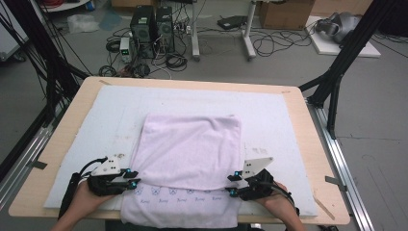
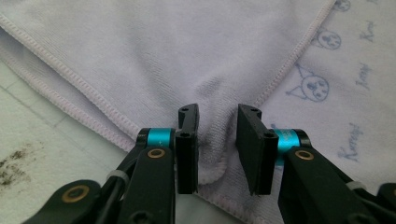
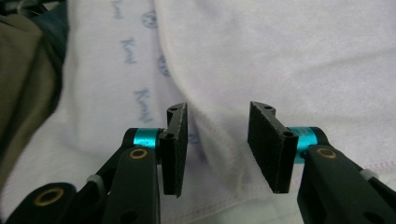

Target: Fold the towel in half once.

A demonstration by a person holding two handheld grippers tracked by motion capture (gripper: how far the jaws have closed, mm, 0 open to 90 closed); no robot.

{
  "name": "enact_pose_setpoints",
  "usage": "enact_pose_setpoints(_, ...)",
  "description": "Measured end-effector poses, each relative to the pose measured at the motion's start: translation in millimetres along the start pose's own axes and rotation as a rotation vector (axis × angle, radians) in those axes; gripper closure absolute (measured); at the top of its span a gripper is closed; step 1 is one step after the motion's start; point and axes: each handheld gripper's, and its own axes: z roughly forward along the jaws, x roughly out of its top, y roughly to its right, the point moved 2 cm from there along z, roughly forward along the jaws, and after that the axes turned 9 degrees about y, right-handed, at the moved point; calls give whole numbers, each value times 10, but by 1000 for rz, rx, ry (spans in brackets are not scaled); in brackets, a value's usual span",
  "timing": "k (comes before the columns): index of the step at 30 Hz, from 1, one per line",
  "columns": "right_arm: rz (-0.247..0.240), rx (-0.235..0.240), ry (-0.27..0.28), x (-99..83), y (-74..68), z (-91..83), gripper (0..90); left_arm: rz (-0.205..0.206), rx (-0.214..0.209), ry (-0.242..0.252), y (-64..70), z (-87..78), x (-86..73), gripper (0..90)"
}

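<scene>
Even soft light, slight blur, no glare

the towel (image 2: 336,93) bears small blue cat faces with a cursive word beside each, too blurred to read.

Both forearms come in low and angle inward. The left hand (image 1: 84,195) holds the left gripper (image 1: 131,178) pointing toward the right one, its jaws parted with a narrow gap. The right hand (image 1: 274,202) holds the right gripper (image 1: 233,185) pointing back toward it, its jaws parted wider.
</scene>
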Motion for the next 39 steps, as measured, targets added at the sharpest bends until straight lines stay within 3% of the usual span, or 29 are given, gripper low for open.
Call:
enact_pose_setpoints(3, -19, 29, 57, -3, -97, -128, 631, 3, 1, -2, 4, -2, -1, 687)
enact_pose_setpoints(6, -31, 53, 54, -63, -178, -223, 689, 5, 3, -5, 7, -2, 0, 685)
enact_pose_setpoints(13, 2, 82, 25, -237, -257, -229, 673, -10, 2, 2, 6, 4, -3, 681)
enact_pose_setpoints(15, -6, 98, -5, -261, -266, -157, 724, -7, 3, 2, 6, 3, -4, 680)
enact_pose_setpoints(17, -7, 109, -6, -251, -271, -137, 880, -4, 3, -1, 5, 1, -4, 683)
enact_pose_setpoints(20, -24, 138, -32, -221, -279, -158, 900, 1, 7, -1, 4, -5, -5, 716)
enact_pose_setpoints(23, -25, 126, 3, -182, -286, -283, 894, 7, 13, 1, 11, -20, -2, 740)
enact_pose_setpoints(27, -1, 68, 80, -100, -217, -390, 760, -1, 9, 17, -4, -47, 10, 715)
enact_pose_setpoints(28, -4, 45, 82, -75, -191, -367, 688, -2, 6, 20, -5, -52, 15, 688)
enact_pose_setpoints(33, -3, 28, 63, 1, -77, -145, 561, -5, -9, 25, -20, -41, 36, 589)
enact_pose_setpoints(39, 19, 39, 31, 42, 45, 35, 572, -6, -12, 16, -76, -21, 37, 573)
